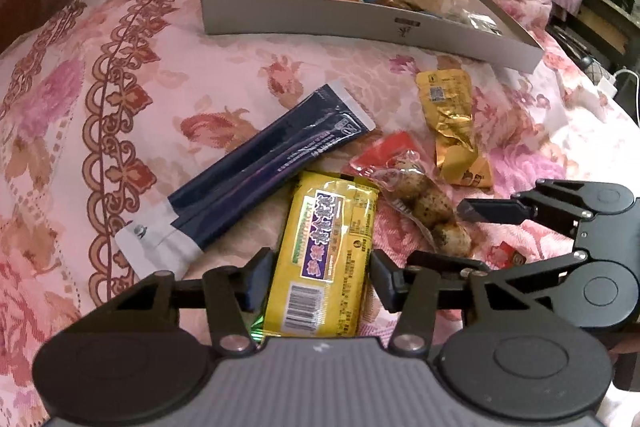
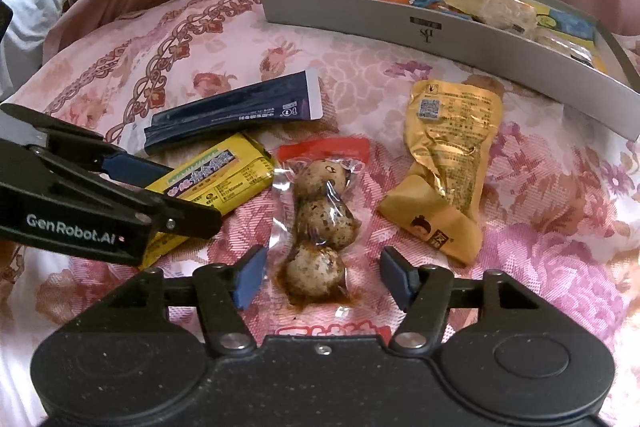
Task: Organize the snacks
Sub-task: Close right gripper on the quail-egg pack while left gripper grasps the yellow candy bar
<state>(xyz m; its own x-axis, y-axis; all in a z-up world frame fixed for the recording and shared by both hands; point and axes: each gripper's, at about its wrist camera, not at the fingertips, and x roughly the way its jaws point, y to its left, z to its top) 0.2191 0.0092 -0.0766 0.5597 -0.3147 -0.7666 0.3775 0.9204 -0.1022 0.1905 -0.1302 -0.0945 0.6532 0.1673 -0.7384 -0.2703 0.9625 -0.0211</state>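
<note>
While both hand-held grippers hang low over the bed (image 2: 560, 235), each one straddles a different snack. The left hand-held gripper (image 1: 322, 277) has the yellow bar (image 1: 326, 255) between its fingers, the bar's long axis running straight ahead along them; the jaws stand spread to about the bar's width, with the left pad at its edge and the right one just clear, so nothing is gripped yet. The right hand-held gripper (image 2: 324, 277) is wide open and empty around the near end of the egg pack (image 2: 320, 223), whose three eggs also line up away from it. The two tools sit just beside each other, the left one pointing in from the left. The grey box (image 2: 400, 27), already holding snacks, lies well beyond both, past the dark tube (image 2: 236, 115) and gold pouch (image 2: 448, 163). Each grasp likely needs only a squeeze.
</note>
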